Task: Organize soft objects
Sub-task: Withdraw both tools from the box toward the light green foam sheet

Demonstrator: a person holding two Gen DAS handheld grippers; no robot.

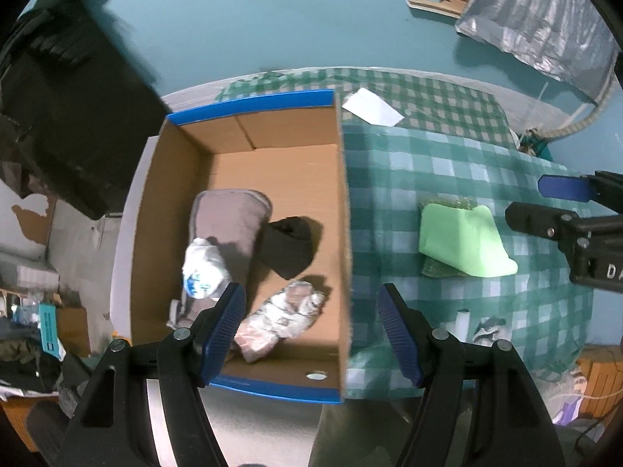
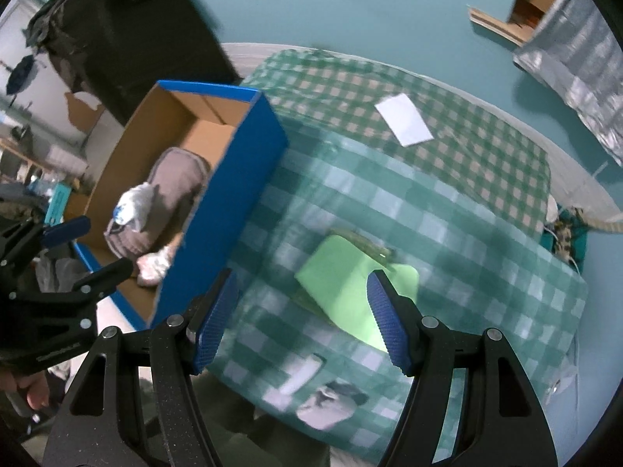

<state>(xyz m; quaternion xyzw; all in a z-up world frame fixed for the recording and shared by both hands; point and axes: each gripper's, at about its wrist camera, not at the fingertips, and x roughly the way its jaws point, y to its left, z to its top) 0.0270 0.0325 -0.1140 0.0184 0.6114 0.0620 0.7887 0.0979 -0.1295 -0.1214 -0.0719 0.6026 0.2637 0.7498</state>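
Observation:
A blue-edged cardboard box (image 1: pixel 249 144) (image 2: pixel 249 148) holds a grey pouch (image 1: pixel 229 218) (image 2: pixel 175 179), a black rolled sock (image 1: pixel 288 247), a white-blue bundle (image 1: pixel 202 268) (image 2: pixel 130 204) and a crumpled pale bundle (image 1: pixel 280 319) (image 2: pixel 153 266). A light green sponge (image 1: pixel 463 239) (image 2: pixel 350 292) lies on the green checked cloth (image 1: pixel 447 163) (image 2: pixel 447 214), to the right of the box. My left gripper (image 1: pixel 311 330) is open and empty above the box's near right corner. My right gripper (image 2: pixel 301 315) (image 1: pixel 560 210) is open and empty, just above and in front of the sponge.
A white card (image 1: pixel 372 107) (image 2: pixel 405 118) lies on the cloth behind the box. Small white and grey items (image 2: pixel 327 404) (image 1: pixel 486 329) lie near the cloth's front edge. A black bag (image 1: pixel 66 116) stands left of the box. A silver bag (image 1: pixel 541 19) lies on the teal floor.

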